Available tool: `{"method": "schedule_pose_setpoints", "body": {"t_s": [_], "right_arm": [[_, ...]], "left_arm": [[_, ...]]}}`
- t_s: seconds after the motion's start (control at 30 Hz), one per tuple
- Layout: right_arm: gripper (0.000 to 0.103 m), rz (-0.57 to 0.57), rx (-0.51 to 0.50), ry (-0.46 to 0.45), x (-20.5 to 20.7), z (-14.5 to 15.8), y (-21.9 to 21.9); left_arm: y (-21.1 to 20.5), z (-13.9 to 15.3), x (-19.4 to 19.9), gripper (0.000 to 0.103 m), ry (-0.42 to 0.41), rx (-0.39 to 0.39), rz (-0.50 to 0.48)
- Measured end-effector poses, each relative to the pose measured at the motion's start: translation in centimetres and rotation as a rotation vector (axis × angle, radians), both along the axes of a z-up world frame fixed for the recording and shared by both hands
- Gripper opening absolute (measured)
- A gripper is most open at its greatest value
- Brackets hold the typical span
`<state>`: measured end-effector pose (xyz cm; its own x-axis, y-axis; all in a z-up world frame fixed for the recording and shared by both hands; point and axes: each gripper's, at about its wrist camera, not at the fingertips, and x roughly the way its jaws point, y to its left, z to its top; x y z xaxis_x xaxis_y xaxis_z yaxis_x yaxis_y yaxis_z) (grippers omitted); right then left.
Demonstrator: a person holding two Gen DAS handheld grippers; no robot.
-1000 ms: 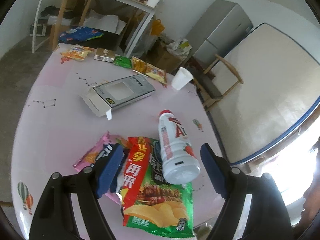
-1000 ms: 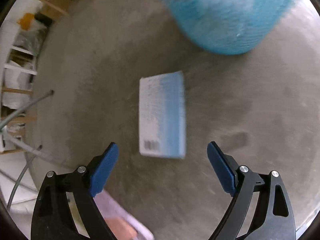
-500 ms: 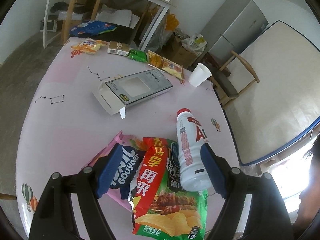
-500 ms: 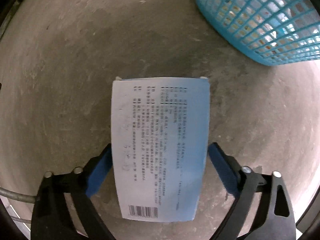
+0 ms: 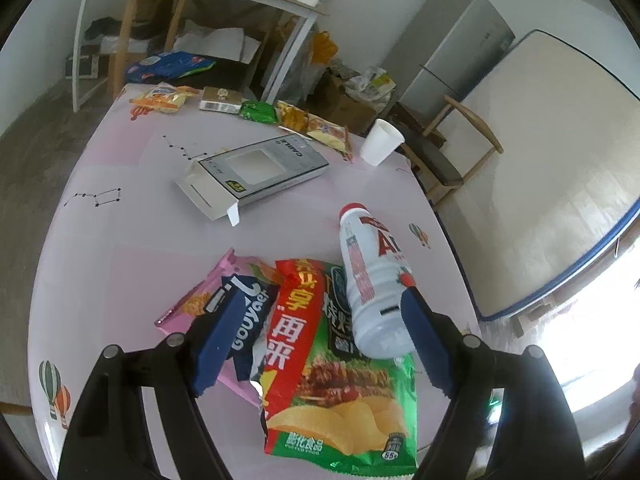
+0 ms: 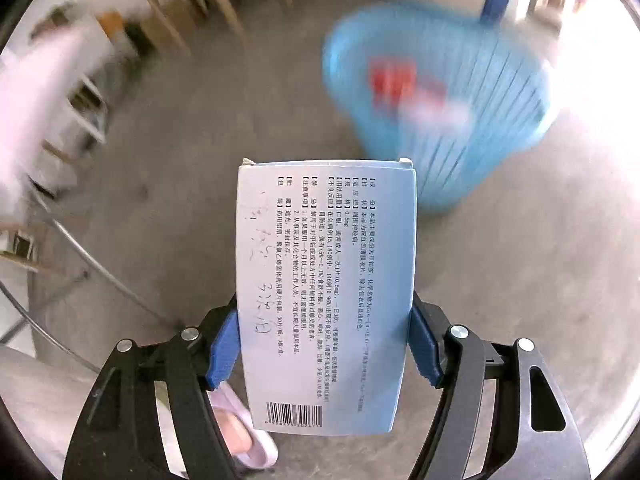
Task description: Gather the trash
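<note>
Your right gripper (image 6: 322,342) has just been closing and now pinches the pale blue box (image 6: 326,300) by its long sides, blue pads pressed to both edges, barcode end nearest you. The box is off the concrete floor (image 6: 500,280). Beyond it, blurred, stands the blue mesh basket (image 6: 452,120) with something red and white inside; its contents are too smeared to name.

Your left gripper (image 5: 312,340) hangs spread over the near edge of the pink worktop (image 5: 120,240), gripping nothing. Between its pads lie the green-and-red chip bag (image 5: 320,380), a dark blue wrapper (image 5: 248,308) on a pink wrapper (image 5: 192,304), and the white bottle (image 5: 372,284), which lies tipped on the chip bag, its base just beside the right-hand pad; touching or not, you cannot tell. Mid-worktop: an opened grey carton (image 5: 256,176). Toward the far edge: a white paper cup (image 5: 380,142) at the far right corner, and a row of small snack packets (image 5: 280,114).
</note>
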<state>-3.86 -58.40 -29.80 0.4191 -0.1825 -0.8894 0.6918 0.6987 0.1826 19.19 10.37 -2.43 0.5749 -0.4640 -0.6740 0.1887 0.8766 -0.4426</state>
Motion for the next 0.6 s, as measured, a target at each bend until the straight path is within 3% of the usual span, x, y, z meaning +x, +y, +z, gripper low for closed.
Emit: {"method": "schedule_pose_setpoints", "body": {"t_s": [0.1, 0.13, 0.17, 0.23, 0.3, 0.43, 0.53, 0.6], "right_arm": [[0.067, -0.109, -0.132, -0.044, 0.2, 4.9, -6.1], [0.073, -0.14, -0.141, -0.043, 1.1, 4.9, -7.6], [0.089, -0.163, -0.115, -0.036, 1.5, 4.4, -9.6], [0.091, -0.206, -0.054, 0.049, 2.5, 2.9, -13.5], [0.091, -0.238, -0.057, 0.093, 2.9, 3.0, -14.7], [0.091, -0.293, -0.05, -0.004, 1.8, 5.8, -13.1], [0.091, -0.212, 0.147, -0.21, 2.3, 8.3, -9.4], [0.091, -0.121, 0.413, -0.38, 2.6, 8.5, -6.8]], "left_arm": [[-0.4, 0.2, -1.0, 0.078, -0.018, -0.005, -0.026], [-0.4, 0.2, -1.4, 0.078, -0.021, -0.015, -0.03], [-0.3, 0.2, -1.9, 0.078, -0.021, -0.026, -0.033], [0.0, 0.3, -2.8, 0.078, -0.022, -0.041, -0.032], [0.7, 0.4, -4.1, 0.078, -0.029, -0.038, -0.019], [3.7, 0.7, -6.7, 0.08, -0.062, -0.006, 0.053], [6.4, 0.3, -8.1, 0.08, -0.044, 0.048, 0.125], [8.6, -0.2, -8.9, 0.08, -0.025, 0.097, 0.188]]}}
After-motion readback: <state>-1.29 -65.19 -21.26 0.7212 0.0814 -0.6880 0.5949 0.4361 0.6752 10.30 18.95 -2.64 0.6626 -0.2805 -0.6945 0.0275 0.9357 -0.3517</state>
